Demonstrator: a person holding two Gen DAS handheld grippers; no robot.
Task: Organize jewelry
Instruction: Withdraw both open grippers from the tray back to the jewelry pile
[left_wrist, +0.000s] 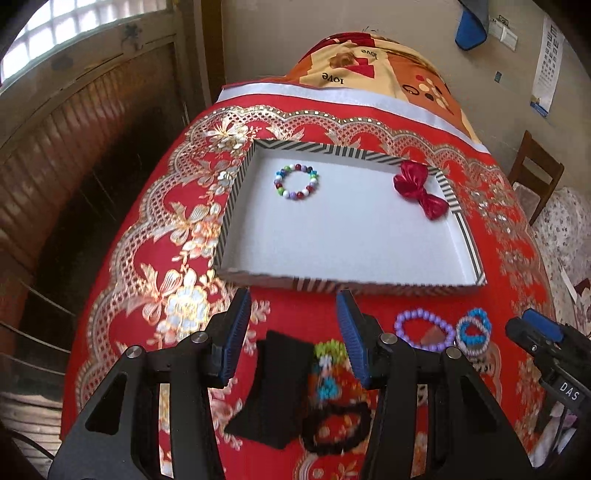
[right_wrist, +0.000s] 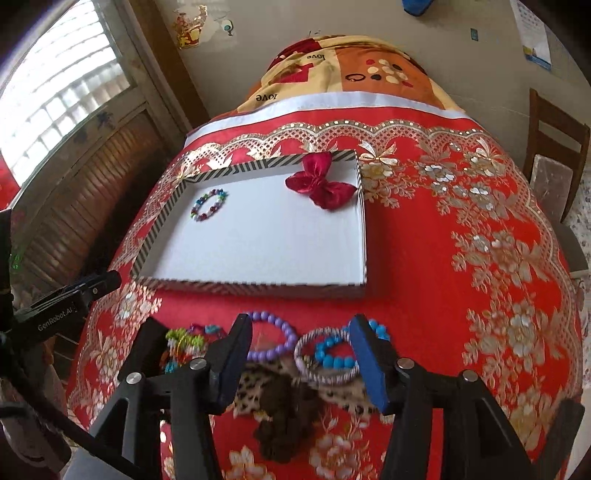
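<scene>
A white tray with a striped rim (left_wrist: 369, 285) (right_wrist: 258, 286) lies on the red tablecloth. In it are a multicoloured bead bracelet (left_wrist: 296, 181) (right_wrist: 208, 205) and a red bow (left_wrist: 419, 189) (right_wrist: 323, 181). My left gripper (left_wrist: 295, 325) is open and empty above a black cloth piece (left_wrist: 275, 387), a colourful bead bracelet (left_wrist: 327, 369) and a black scrunchie (left_wrist: 334, 430). My right gripper (right_wrist: 301, 332) is open and empty above a purple bead bracelet (right_wrist: 273, 338) (left_wrist: 423, 328), a blue bead bracelet with a striped bangle (right_wrist: 330, 356) (left_wrist: 474, 334) and a leopard-print bow (right_wrist: 280, 395).
The table's left edge drops toward a wooden shuttered door (left_wrist: 92, 147). A patterned blanket (left_wrist: 369, 62) is heaped at the far end. A wooden chair (right_wrist: 554, 147) stands at the right. Each gripper shows in the other's view: the right one (left_wrist: 546, 343), the left one (right_wrist: 74, 299).
</scene>
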